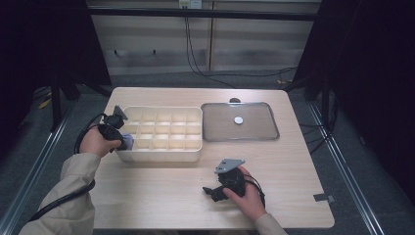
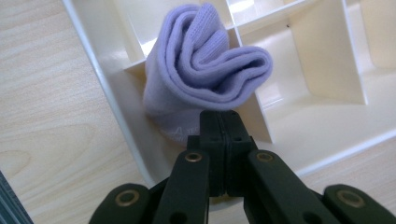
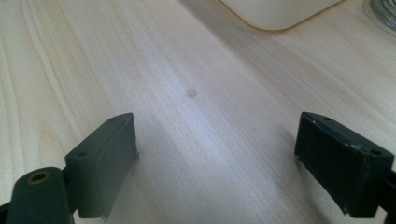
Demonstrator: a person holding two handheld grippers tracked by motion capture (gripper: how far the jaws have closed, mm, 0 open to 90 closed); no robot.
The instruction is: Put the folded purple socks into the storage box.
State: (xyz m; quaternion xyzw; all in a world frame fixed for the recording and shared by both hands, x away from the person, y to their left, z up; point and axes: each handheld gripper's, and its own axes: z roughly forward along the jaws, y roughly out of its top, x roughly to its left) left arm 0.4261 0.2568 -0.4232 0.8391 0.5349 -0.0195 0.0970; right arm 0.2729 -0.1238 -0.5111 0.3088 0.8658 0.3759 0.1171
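Pinching the folded lilac sock (image 2: pixel 205 70) by its lower edge, the left gripper (image 1: pixel 117 128) has its fingers clenched on the fabric, holding the roll upright over the corner cell at nine o'clock of the cream divider box (image 1: pixel 195 152), likely so it drops in without unfolding. At three o'clock of the box lies its clear lid (image 1: pixel 266 134), set aside to leave the cells open. At five o'clock, the right gripper (image 1: pixel 211 192) rests on the surface (image 1: pixel 293 186), fingers released wide and empty, apparently waiting.
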